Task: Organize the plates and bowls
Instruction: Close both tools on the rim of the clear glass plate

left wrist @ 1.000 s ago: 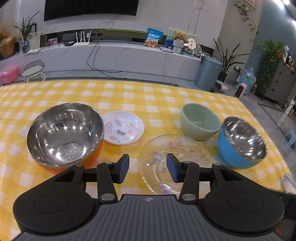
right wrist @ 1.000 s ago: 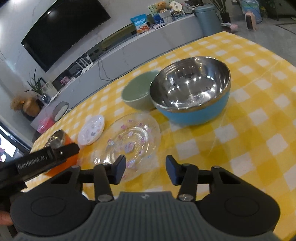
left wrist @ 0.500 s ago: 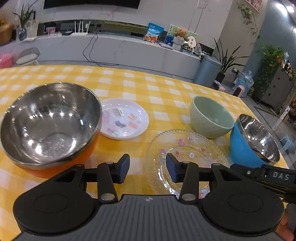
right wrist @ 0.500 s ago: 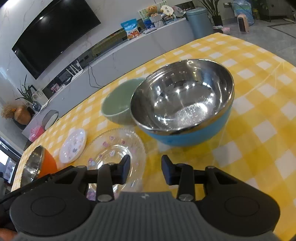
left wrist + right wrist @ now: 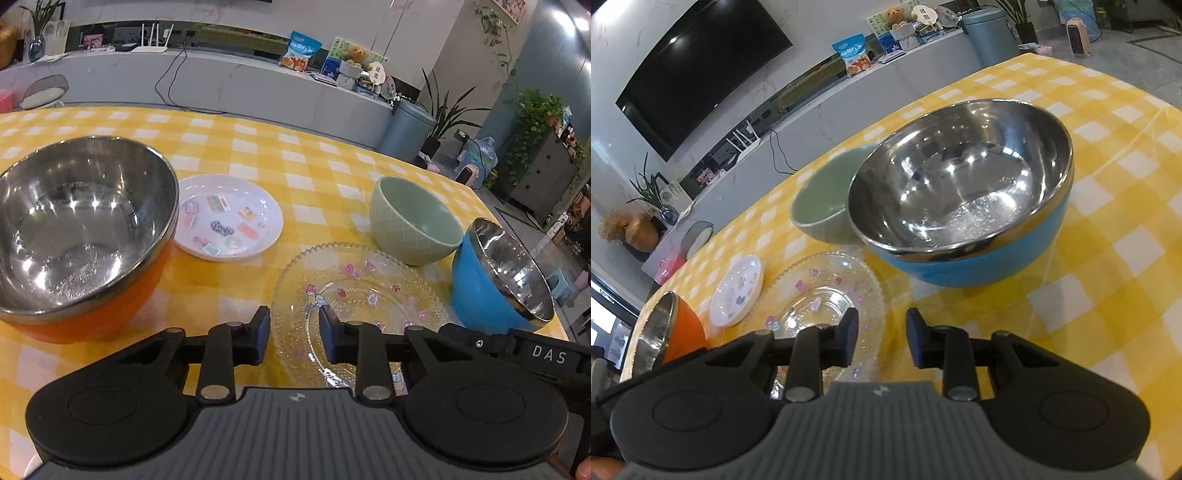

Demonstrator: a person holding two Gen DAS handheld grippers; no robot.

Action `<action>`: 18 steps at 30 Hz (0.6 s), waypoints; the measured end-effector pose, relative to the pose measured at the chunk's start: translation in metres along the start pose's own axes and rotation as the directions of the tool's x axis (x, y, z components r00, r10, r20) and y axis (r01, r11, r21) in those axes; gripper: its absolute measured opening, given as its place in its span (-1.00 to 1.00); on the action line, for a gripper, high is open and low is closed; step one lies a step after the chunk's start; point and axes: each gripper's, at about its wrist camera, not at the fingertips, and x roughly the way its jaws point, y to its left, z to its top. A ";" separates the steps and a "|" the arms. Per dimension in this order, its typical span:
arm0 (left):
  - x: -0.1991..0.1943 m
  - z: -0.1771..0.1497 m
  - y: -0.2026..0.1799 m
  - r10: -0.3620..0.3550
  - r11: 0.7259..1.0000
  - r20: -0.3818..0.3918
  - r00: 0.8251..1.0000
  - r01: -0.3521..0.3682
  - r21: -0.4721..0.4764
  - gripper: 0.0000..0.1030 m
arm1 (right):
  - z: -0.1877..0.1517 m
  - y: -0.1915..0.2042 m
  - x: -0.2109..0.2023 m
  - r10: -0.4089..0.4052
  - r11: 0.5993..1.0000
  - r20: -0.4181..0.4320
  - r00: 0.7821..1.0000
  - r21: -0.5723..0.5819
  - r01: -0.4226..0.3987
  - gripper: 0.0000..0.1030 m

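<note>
Background from my feed: yellow-and-white checked tablecloth (image 5: pixel 325 162), long grey-white console (image 5: pixel 229 85) behind it carrying a white router (image 5: pixel 151 40), a blue snack bag (image 5: pixel 301 51) and a teddy bear (image 5: pixel 356 53). I see a blue-grey bin (image 5: pixel 406 127) at the console's end with a potted plant (image 5: pixel 447 118) just beside it. Curved black TV (image 5: pixel 698 70) on the wall above the console.
</note>
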 end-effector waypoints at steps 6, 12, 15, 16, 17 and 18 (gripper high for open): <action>0.001 0.001 0.002 -0.001 1.000 0.001 1.000 0.001 -0.010 -0.54 | -0.001 -0.002 0.002 0.024 0.999 -0.019 1.000 0.025 -0.023 -0.71; 0.000 0.002 0.004 0.006 1.000 0.003 1.000 -0.006 -0.027 -0.68 | -0.001 -0.004 0.004 0.035 0.999 -0.034 0.999 0.041 -0.034 -0.85; -0.003 0.002 0.002 0.014 1.000 0.007 1.000 -0.014 -0.013 -0.71 | -0.001 -0.004 0.002 0.028 0.999 -0.040 0.999 0.040 -0.027 -0.85; -0.004 0.001 0.001 0.016 1.000 0.007 1.000 -0.016 -0.009 -0.72 | -0.001 -0.003 0.002 0.025 0.999 -0.043 0.999 0.039 -0.024 -0.85; -0.005 0.001 0.001 0.017 1.000 0.006 1.000 -0.017 -0.008 -0.73 | 0.000 -0.003 0.001 0.023 0.999 -0.046 0.999 0.039 -0.021 -0.85; -0.006 0.001 0.001 0.018 1.000 0.005 1.000 -0.018 -0.008 -0.73 | 0.000 -0.003 0.001 0.021 0.999 -0.049 0.999 0.039 -0.019 -0.85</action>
